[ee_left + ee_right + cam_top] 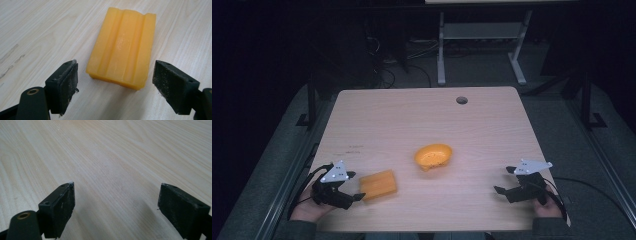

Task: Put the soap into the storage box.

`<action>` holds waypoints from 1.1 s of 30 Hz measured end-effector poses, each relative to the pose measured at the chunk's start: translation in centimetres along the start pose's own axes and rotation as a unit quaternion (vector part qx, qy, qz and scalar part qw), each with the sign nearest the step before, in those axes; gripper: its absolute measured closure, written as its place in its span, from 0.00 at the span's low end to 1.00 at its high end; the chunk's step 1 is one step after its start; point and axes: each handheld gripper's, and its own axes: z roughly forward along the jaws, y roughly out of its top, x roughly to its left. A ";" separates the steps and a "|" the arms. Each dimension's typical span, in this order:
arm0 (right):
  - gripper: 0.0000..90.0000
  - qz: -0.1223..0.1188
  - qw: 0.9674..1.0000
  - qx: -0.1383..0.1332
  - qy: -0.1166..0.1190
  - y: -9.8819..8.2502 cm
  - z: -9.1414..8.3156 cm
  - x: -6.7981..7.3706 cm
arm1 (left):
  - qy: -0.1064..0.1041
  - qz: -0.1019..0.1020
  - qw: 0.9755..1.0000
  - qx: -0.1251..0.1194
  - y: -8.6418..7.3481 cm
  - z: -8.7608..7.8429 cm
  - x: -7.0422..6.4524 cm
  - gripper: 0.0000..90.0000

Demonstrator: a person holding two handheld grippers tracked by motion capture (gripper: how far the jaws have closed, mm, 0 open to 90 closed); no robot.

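An orange ridged block (378,184) (123,46) lies flat on the wooden table (422,120) near its front left. My left gripper (354,191) (115,82) is open just left of it, jaws spread to either side of the block's near end without touching it. An orange bowl (433,155) sits near the table's middle. At the front right my right gripper (506,184) (116,207) stands open over bare wood (110,157), nothing between its jaws.
A round cable hole (461,100) marks the table's far edge. Beyond the table stands a white desk frame (482,35) on a dark floor. Cables trail off both front corners.
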 end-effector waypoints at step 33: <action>0.15 -0.002 1.000 0.008 0.003 0.1 0.4 0.0 | -0.034 0.034 0.998 0.027 2.8 2.8 -0.1 0.20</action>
